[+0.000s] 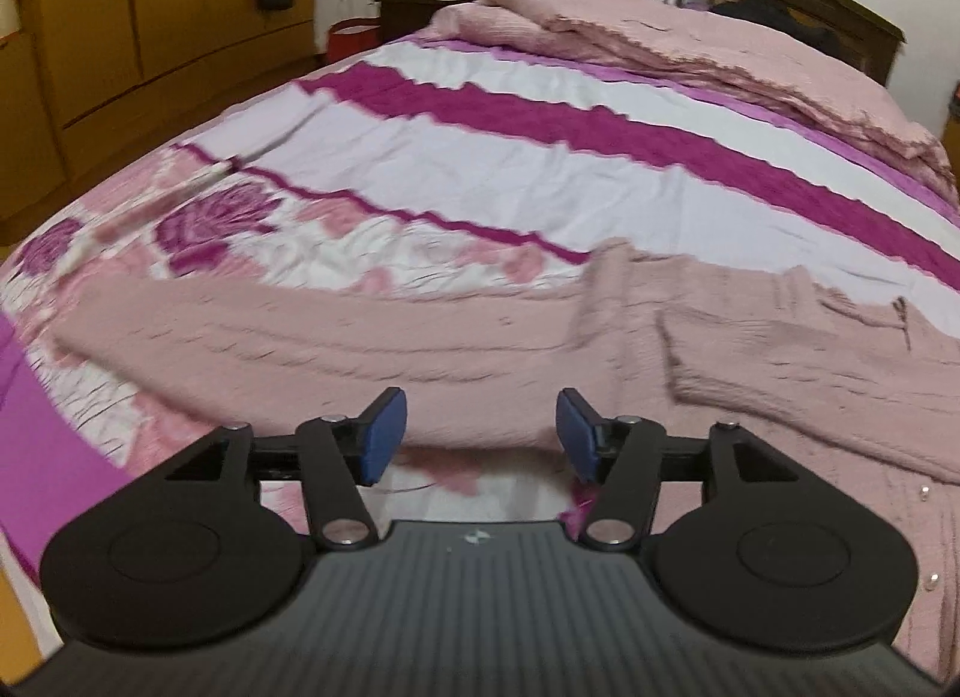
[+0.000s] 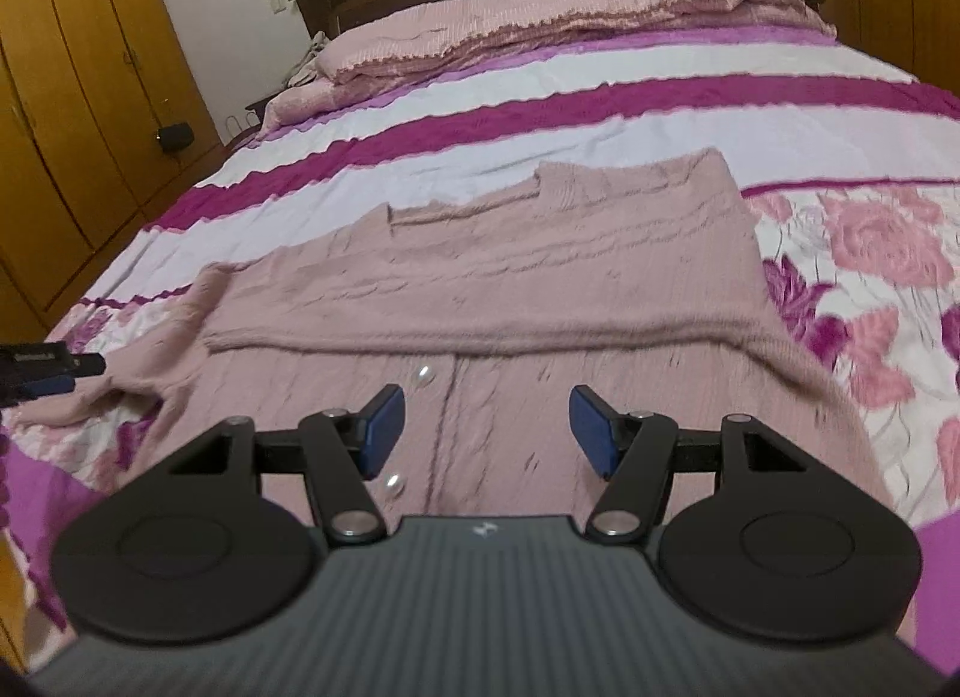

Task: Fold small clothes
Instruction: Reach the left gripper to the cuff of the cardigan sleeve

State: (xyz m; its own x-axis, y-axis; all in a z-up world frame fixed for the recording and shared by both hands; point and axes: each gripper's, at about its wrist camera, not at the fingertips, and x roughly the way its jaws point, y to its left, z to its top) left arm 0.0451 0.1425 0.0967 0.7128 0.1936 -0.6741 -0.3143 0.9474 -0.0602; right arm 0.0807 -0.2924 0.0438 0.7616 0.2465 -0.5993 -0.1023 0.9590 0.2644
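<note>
Our two hand-held grippers, left (image 1: 480,436) and right (image 2: 486,433), hover wide and empty over the pink cardigan (image 2: 510,289) stretched crosswise at centre frame on the bed (image 2: 540,114).

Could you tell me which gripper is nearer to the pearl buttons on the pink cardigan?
Right. The right gripper hovers directly over the pearl buttons; the left gripper is off to their left, over the sleeve.
</note>
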